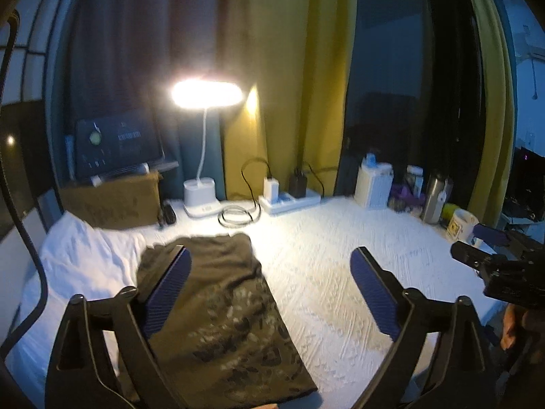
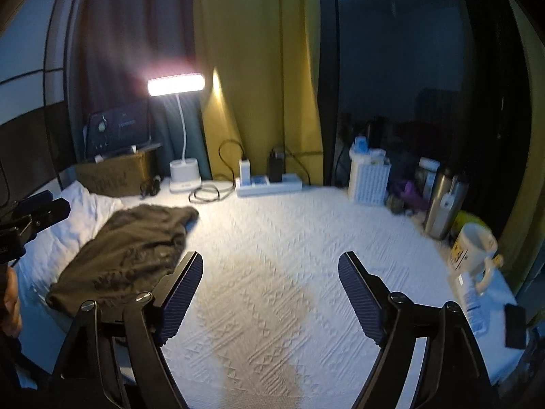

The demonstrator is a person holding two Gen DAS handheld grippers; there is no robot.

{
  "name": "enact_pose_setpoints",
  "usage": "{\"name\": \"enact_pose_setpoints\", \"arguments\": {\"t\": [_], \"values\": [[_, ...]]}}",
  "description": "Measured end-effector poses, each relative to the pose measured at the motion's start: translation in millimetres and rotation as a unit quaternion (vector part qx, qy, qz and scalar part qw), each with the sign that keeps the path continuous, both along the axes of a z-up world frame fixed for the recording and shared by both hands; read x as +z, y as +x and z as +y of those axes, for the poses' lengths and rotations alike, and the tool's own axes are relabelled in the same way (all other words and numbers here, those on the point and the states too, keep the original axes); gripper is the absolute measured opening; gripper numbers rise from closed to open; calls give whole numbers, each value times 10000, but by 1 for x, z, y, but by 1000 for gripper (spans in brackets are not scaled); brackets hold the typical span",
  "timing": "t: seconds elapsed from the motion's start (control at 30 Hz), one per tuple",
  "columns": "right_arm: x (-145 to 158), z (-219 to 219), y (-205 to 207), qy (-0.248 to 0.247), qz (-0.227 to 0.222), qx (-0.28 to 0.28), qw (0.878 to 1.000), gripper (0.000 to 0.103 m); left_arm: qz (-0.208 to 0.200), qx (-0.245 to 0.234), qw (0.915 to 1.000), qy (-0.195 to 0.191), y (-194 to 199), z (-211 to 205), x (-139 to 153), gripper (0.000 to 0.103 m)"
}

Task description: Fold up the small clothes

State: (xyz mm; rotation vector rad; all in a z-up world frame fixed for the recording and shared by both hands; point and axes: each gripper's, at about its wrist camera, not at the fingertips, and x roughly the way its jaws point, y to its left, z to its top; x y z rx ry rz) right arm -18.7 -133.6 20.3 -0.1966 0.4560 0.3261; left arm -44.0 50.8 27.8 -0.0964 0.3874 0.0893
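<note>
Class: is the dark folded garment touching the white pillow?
Touching. The right wrist view shows the garment lying on the pillow's edge.

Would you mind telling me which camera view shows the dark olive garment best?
The left wrist view: the dark olive garment lies lengthwise ahead, close, its pale print visible, with only one finger overlapping its left edge. The right wrist view shows it farther off at the left, darker and foreshortened.

A lit desk lamp (image 2: pixel 177 83), power strip (image 2: pixel 269 184) and mug (image 2: pixel 475 247) line the white bedspread (image 2: pixel 272 272).
</note>
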Motion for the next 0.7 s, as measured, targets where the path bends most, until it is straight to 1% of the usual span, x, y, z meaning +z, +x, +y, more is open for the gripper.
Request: {"name": "enact_pose_setpoints", "arguments": {"t": [0.07, 0.17, 0.33, 0.4, 0.43, 0.5, 0.57, 0.7], "values": [[11, 1, -9, 10, -165, 12, 9999, 84, -90, 111, 9998, 102, -4, 0, 6, 96], [22, 4, -23, 46, -367, 96, 9993, 84, -291, 92, 9995, 39, -13, 6, 15, 96], [35, 7, -38, 52, -578, 120, 9982, 85, -583, 261, 9978, 153, -26, 8, 25, 97], [40, 6, -44, 112, -660, 144, 9977, 85, -657, 392, 9968, 241, -30, 9, 27, 102], [43, 6, -46, 161, -692, 162, 9973, 85, -722, 430, 9961, 249, -32, 10, 29, 102], [47, 5, -53, 223, -769, 187, 9966, 85, -787, 420, 9958, 207, -36, 12, 30, 102], [49, 5, -56, 192, -826, 180, 9962, 86, -830, 312, 9960, 130, -39, 13, 30, 102], [48, 7, -56, 146, -822, 138, 9964, 86, -762, 309, 9964, 181, -39, 13, 27, 102]]}}
